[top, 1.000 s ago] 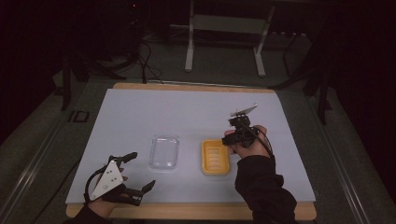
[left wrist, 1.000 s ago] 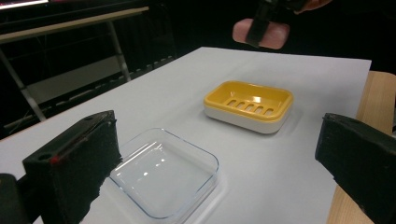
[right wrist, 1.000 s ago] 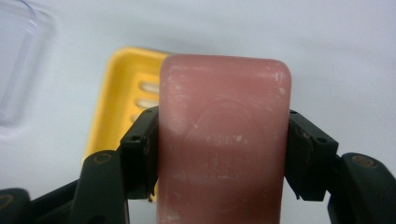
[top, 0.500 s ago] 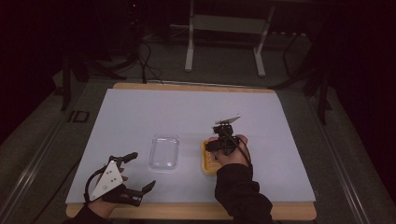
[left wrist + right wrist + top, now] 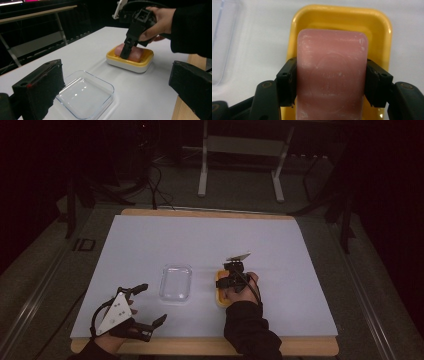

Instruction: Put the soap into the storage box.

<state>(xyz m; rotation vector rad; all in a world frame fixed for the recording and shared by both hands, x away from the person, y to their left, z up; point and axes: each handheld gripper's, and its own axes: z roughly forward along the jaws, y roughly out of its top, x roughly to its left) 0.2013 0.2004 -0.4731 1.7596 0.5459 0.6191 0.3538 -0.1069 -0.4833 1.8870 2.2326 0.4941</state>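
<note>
My right hand-held gripper [image 5: 329, 85] has its 2 jaws pressed against both sides of the pink soap bar [image 5: 332, 75], which lies in the yellow dish [image 5: 130, 60] on the white surface [image 5: 150, 245]. My left hand-held gripper [image 5: 145, 307] rests wide beside the clear tray [image 5: 176, 283].

Dark room w/ grey floor [image 5: 45, 285], white-legged bench [image 5: 240, 145] behind wood-edged table [image 5: 210, 212].
</note>
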